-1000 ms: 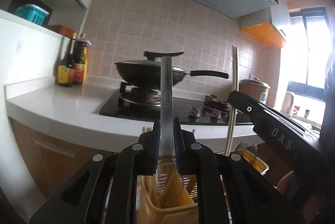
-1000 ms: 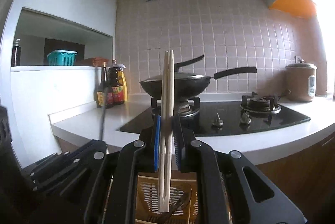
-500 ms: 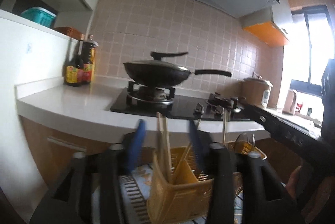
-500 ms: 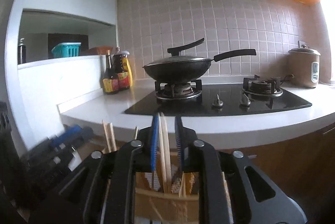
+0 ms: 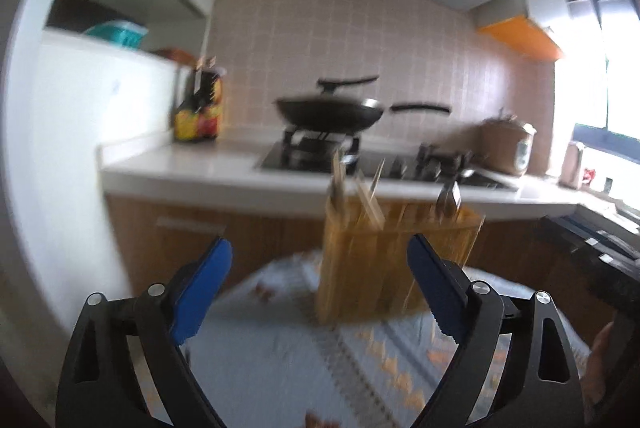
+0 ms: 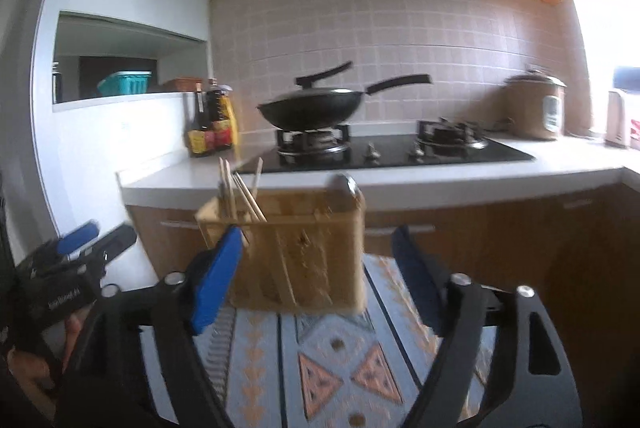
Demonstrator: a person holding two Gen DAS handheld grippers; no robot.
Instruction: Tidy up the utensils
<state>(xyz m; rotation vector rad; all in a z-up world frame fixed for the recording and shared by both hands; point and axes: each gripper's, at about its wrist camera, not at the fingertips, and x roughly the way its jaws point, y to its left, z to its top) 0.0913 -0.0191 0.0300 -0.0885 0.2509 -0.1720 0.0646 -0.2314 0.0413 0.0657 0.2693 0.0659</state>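
Observation:
A yellow slotted utensil holder [image 5: 384,260] [image 6: 296,248] stands on a patterned tablecloth [image 5: 320,356] [image 6: 332,368]. Wooden chopsticks [image 6: 240,194] stick up at its left end and a metal utensil handle [image 6: 348,186] at its right; in the left wrist view chopsticks [image 5: 340,172] and a dark utensil top [image 5: 448,196] rise from it. My left gripper [image 5: 320,264] is still opening, with nothing between its blue pads, drawn back from the holder. My right gripper [image 6: 316,252] is opening too, empty, a little short of the holder. The left gripper [image 6: 86,248] also shows at that view's left edge.
Behind the table runs a white counter [image 6: 400,180] with a black hob, a lidded wok [image 6: 312,110], sauce bottles [image 6: 212,124] and a rice cooker [image 6: 536,108]. Brown cabinet fronts [image 6: 500,248] stand below. A hand [image 6: 28,360] holds the left gripper.
Both grippers let go: the metal utensil and the chopsticks dropped into the holder, the jaws spread wide, and both grippers pulled back from the holder, which now shows whole.

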